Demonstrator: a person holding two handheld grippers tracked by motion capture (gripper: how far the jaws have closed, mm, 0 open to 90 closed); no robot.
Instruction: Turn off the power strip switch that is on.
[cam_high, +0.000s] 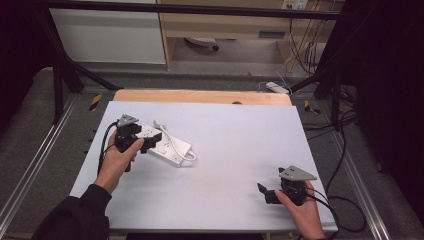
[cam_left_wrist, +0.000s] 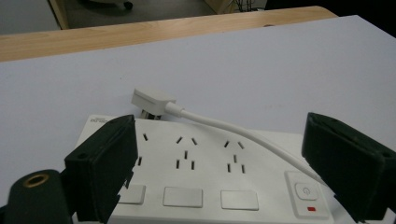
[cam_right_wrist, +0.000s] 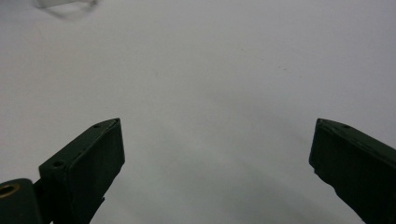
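Left gripper (cam_high: 150, 141) sits over the white power strip (cam_high: 167, 146), at about 10 o'clock on the table (cam_high: 235, 150). Jaws spread wide, nothing pinched: in the left gripper view the two black pads stand either side of the strip with its socket face showing between them, pads not pressing on it

Power strip lies flat on the white sheet, long axis running roughly 10 to 4 o'clock. Left gripper view shows three socket groups, a row of three white rocker buttons under them, and a master switch (cam_left_wrist: 306, 191) with a small red indicator at the strip's right end

The strip's own white cord (cam_left_wrist: 243, 133) leaves near the switch end, runs across the top face and ends in a flat white plug (cam_left_wrist: 152, 101) lying on the sheet just past the strip's far edge, at 12 o'clock from the gripper. Plug touches or nearly touches the strip, can't tell which

Right gripper (cam_high: 266, 192) is down at 5 o'clock, well apart from the strip, held in the right hand (cam_high: 302, 212) near the table's front edge. Jaws wide open, bare white sheet between them in the right gripper view

Left hand (cam_high: 117, 160) wraps the left gripper's body, dark sleeve (cam_high: 75, 215) coming in from 7 o'clock
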